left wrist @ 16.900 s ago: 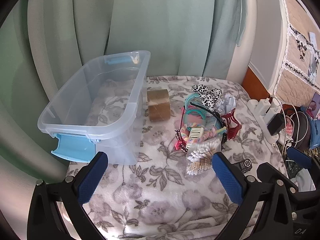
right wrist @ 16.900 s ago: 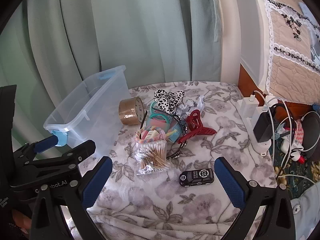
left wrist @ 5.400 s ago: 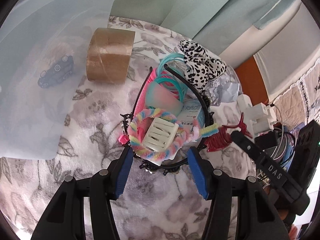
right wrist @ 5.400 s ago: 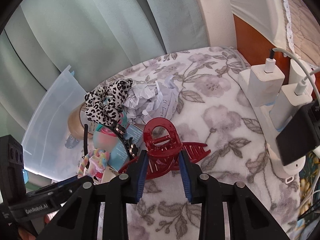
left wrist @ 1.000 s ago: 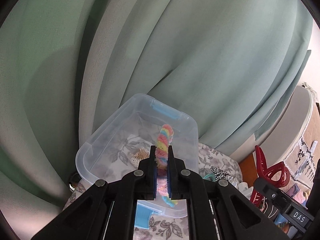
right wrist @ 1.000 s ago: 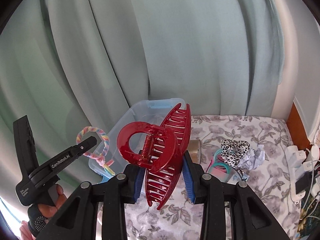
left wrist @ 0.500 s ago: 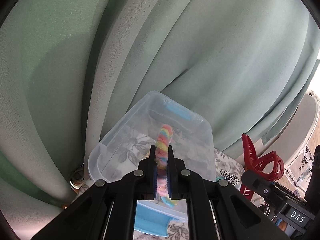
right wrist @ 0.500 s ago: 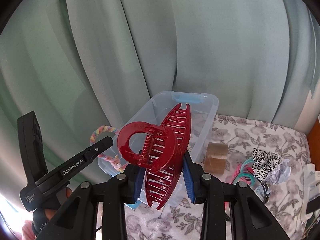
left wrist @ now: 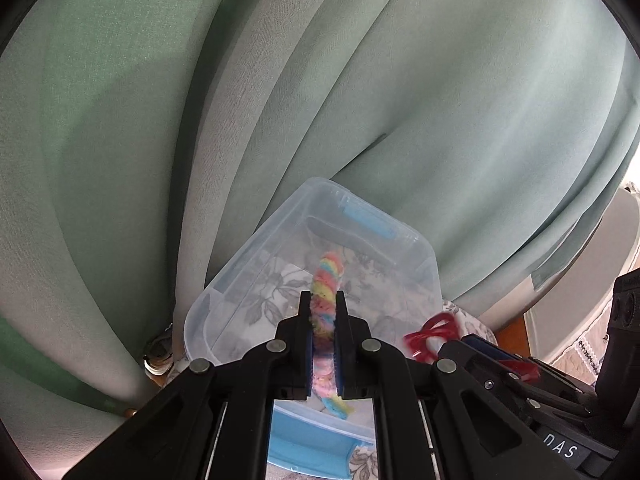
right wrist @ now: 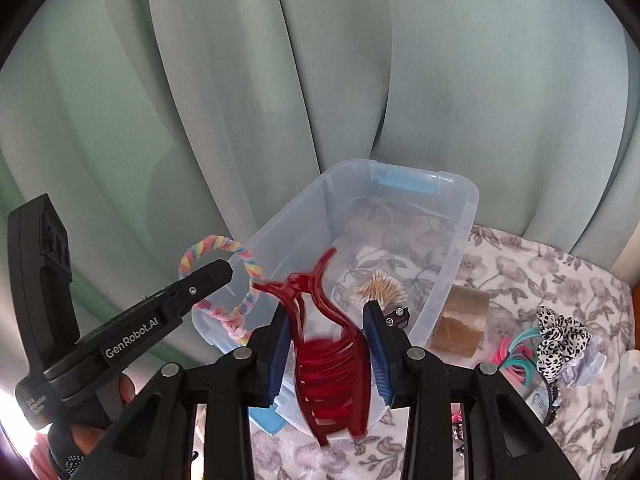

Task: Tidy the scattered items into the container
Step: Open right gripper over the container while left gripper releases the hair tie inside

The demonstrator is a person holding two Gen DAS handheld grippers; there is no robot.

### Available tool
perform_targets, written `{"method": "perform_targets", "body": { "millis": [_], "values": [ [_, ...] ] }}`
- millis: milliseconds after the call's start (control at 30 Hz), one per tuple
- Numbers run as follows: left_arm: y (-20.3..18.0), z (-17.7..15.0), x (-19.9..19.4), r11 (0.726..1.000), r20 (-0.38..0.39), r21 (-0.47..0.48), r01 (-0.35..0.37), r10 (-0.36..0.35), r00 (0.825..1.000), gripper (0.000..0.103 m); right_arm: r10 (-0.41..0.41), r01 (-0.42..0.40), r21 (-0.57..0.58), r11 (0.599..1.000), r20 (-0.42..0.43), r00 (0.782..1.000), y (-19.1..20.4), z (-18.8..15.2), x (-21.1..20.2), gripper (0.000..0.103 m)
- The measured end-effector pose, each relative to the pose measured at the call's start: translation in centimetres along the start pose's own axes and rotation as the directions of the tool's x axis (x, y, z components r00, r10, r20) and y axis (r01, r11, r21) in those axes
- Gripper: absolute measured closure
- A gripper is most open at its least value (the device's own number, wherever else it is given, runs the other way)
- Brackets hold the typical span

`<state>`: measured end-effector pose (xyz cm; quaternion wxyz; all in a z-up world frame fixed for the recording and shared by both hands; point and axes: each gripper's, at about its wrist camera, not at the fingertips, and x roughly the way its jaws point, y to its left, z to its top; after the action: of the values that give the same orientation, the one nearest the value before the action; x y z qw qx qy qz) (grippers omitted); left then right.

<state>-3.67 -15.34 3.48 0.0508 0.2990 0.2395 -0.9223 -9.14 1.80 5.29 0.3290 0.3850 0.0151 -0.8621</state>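
Note:
A clear plastic container (right wrist: 460, 188) with blue handles stands on the floral blanket, holding cotton swabs (right wrist: 380, 288) and a small toy car (right wrist: 398, 316). My left gripper (left wrist: 323, 300) is shut on a rainbow twisted hair ring (left wrist: 328, 276) and hovers over the container's near left rim (left wrist: 240, 268). In the right wrist view the ring (right wrist: 216, 244) shows beside the left gripper (right wrist: 224, 272). My right gripper (right wrist: 328, 316) is above the container's near end. A red claw clip (right wrist: 332, 368) hangs blurred and tilted between its pads, which stand slightly apart from it.
A brown tape roll (right wrist: 460, 320) sits just right of the container. Farther right lie teal and pink hair bands (right wrist: 516, 356), a leopard scrunchie (right wrist: 560, 336) and crumpled paper (right wrist: 588, 364). A green curtain (right wrist: 320, 80) hangs close behind. A hand (right wrist: 84, 440) holds the left gripper.
The right gripper came nearer the container, now over its near end. The red clip swung from upright to hanging low between the pads, blurred. The left gripper and its ring hardly shifted.

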Motion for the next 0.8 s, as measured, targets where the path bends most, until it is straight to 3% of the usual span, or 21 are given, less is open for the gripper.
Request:
{"method": "perform_targets", "body": {
  "millis": [100, 133, 167, 233, 800],
  "values": [
    [-0.1, 0.1, 0.6, 1.000, -0.011, -0.002, 0.001, -0.002, 1.000, 0.093, -0.002, 0.002, -0.004, 1.000, 0.010, 1.000, 0.1, 0.0, -0.1, 0.063],
    [-0.2, 0.1, 0.7, 1.000, -0.015, -0.004, 0.003, -0.003, 1.000, 0.083, -0.007, 0.007, -0.006, 1.000, 0.014, 1.000, 0.1, 0.1, -0.1, 0.062],
    [-0.2, 0.1, 0.6, 1.000, -0.016, -0.007, 0.003, -0.003, 1.000, 0.064, -0.014, 0.014, -0.009, 1.000, 0.016, 1.000, 0.1, 0.1, -0.1, 0.060],
    [-0.2, 0.0, 0.1, 1.000, -0.010, -0.016, 0.010, -0.010, 1.000, 0.052, -0.015, 0.015, -0.008, 1.000, 0.015, 1.000, 0.1, 0.2, -0.2, 0.049],
    [-3.8, -0.5, -0.8, 0.999, -0.035, 0.051, 0.020, -0.018, 0.999, 0.042, -0.059, 0.054, 0.098, 0.994, 0.045, 0.997, -2.5, -2.4, -4.6, 0.040]
  ]
}}
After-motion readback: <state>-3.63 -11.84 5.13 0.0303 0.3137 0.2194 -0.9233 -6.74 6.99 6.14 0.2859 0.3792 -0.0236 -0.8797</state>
